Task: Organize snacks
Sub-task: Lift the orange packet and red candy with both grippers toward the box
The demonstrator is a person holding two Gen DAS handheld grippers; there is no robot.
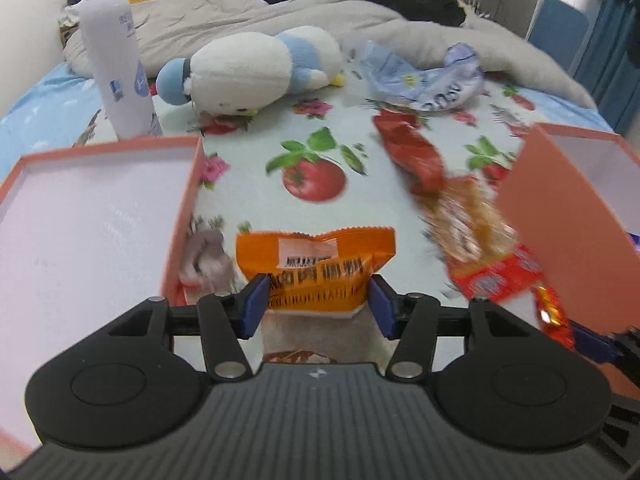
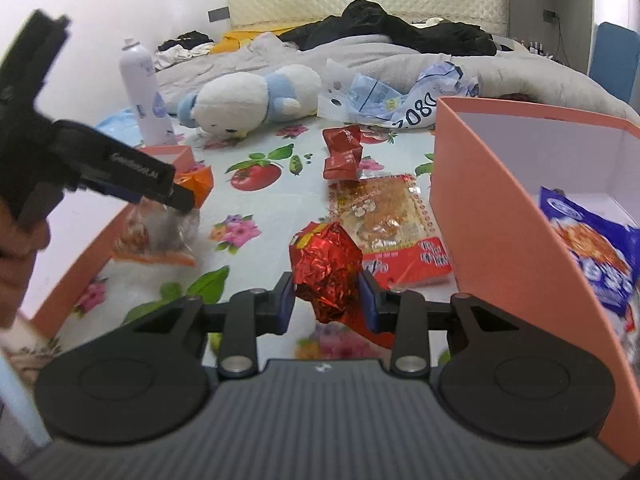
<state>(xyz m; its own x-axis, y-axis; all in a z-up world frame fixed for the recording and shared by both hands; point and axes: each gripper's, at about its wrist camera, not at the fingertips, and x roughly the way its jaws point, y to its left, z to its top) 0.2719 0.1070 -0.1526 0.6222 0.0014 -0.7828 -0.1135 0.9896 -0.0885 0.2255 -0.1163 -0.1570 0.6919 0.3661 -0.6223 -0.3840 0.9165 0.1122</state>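
Left wrist view: the left gripper [image 1: 318,300] clamps an orange snack packet [image 1: 314,264] just right of the left box [image 1: 80,216]. The right gripper [image 2: 327,300] grips a red foil snack [image 2: 326,268] left of the right box [image 2: 500,216]. Clear each rim before releasing.

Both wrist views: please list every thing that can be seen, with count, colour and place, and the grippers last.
orange packet: 1, orange, in left gripper
foil snack: 1, red, in right gripper
boxes: 2, salmon, left and right
blue bag: 1, inside right box
plush toy: 1, white-blue, on bed
spray can: 1, white, upright
left gripper: 1, black, closed on orange packet
right gripper: 1, black, closed on foil snack
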